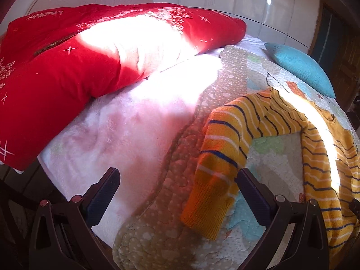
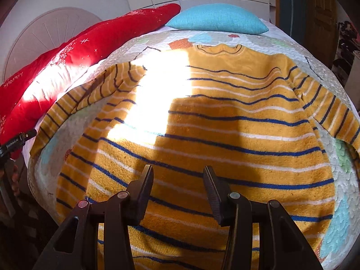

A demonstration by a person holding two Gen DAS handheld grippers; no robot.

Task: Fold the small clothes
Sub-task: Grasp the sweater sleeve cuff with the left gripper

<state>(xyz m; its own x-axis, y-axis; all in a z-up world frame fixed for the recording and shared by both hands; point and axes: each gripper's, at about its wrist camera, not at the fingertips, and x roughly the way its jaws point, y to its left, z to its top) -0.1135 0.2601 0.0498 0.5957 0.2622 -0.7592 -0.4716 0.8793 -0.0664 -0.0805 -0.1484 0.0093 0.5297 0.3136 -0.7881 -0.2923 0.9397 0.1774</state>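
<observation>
A small yellow sweater (image 2: 225,121) with blue and white stripes lies spread flat on the quilted bed cover (image 2: 342,220), collar at the far side. Its left sleeve (image 1: 225,157) bends toward the near edge and ends in an orange cuff. My left gripper (image 1: 177,175) hangs open above the cover, and the cuff lies just inside its right finger (image 1: 254,193) without being pinched. Over the sweater's lower body my right gripper (image 2: 177,173) is open too, with nothing between its fingers. The tip of the other gripper (image 2: 18,141) shows at the left edge of the right wrist view.
A big red pillow (image 1: 67,72) lies along the left side of the bed on a white fluffy blanket (image 1: 126,130). A turquoise cushion (image 2: 218,19) rests at the head. White cupboard doors (image 1: 247,0) stand behind, a wooden door (image 2: 321,11) at the right.
</observation>
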